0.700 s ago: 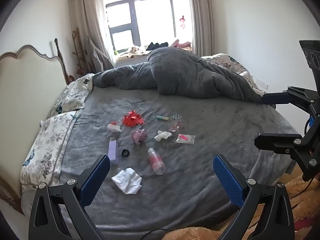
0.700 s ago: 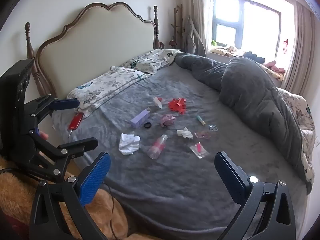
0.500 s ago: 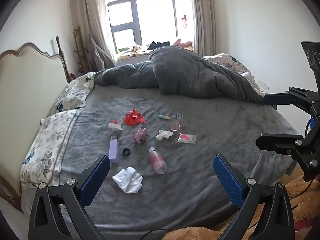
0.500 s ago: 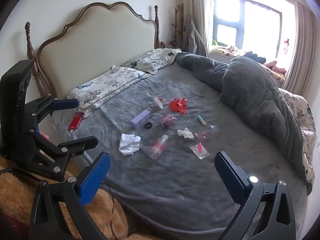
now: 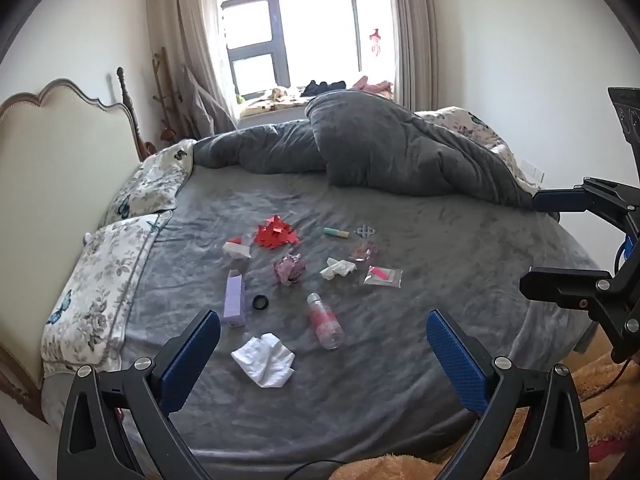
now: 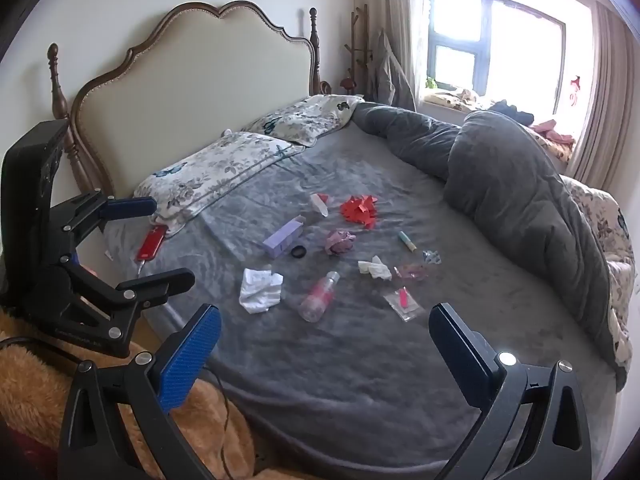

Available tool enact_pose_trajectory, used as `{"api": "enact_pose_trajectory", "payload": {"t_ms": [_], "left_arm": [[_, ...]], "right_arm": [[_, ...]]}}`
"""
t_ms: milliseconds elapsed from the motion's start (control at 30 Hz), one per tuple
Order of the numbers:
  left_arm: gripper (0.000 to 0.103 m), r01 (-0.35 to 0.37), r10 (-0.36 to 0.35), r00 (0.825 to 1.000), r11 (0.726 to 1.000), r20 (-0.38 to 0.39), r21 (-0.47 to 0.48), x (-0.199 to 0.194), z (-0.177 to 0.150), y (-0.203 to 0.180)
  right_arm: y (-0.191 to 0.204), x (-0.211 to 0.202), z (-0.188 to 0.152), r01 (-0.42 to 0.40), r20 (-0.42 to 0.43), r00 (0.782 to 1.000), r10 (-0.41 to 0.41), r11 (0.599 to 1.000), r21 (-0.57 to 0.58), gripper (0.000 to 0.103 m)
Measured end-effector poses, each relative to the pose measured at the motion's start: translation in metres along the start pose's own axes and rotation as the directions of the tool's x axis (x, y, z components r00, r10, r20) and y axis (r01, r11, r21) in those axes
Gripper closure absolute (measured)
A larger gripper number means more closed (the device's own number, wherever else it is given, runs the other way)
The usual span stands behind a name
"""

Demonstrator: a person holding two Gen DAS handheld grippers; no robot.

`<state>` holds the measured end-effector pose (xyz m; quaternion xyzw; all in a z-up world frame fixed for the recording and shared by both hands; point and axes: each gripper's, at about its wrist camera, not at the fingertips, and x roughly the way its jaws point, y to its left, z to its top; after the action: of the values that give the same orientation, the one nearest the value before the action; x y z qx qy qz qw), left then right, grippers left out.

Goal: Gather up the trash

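Both claws, the left gripper [image 5: 323, 354] and right gripper [image 6: 325, 344], hang wide and empty at the near edge of a grey bed [image 5: 460, 248]. Trash lies mid-bed: a tissue [image 5: 265, 359] and bottle [image 5: 325, 321] nearest, red scraps [image 5: 277, 233] farther off.

Soft, napped grey cloth on the bed cover [image 5: 420, 280], matt and faintly creased; crumpled white paper in the tissue [image 5: 266, 360]; clear glossy plastic in the bottle [image 5: 324, 322]; thin shiny film on the small sachet [image 5: 382, 277]; matt lilac card on the box [image 5: 234, 300]; dark polished wood framing the padded cream headboard [image 6: 192, 92]; textured blue pads [image 5: 192, 360] on matt black plastic fingers; printed cotton-like cloth on the pillows [image 5: 104, 280].
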<state>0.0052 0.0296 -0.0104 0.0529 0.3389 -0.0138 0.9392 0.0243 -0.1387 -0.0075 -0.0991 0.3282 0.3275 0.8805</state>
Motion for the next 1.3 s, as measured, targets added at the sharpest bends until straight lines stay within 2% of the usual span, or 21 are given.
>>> {"api": "enact_pose_trajectory", "payload": {"t_ms": [400,933,1300], "left_arm": [[0.000,0.010,-0.010,1.000,1.000,0.005,0.003,0.003,0.001,0.011],[0.000,-0.007,0.007,1.000,1.000,0.005,0.007,-0.001,-0.003,-0.001],[0.000,-0.021,0.021,1.000,0.999,-0.019,-0.025,0.004,-0.007,0.002]], "right_arm": [[0.000,0.003,0.003,-0.001,-0.005,1.000,0.001,1.000,0.002,0.000],[0.001,0.004,0.006,-0.004,-0.006,1.000,0.004,1.000,0.001,0.000],[-0.004,0.014,0.000,0.003,-0.010,1.000,-0.003,1.000,0.029,0.000]]}}
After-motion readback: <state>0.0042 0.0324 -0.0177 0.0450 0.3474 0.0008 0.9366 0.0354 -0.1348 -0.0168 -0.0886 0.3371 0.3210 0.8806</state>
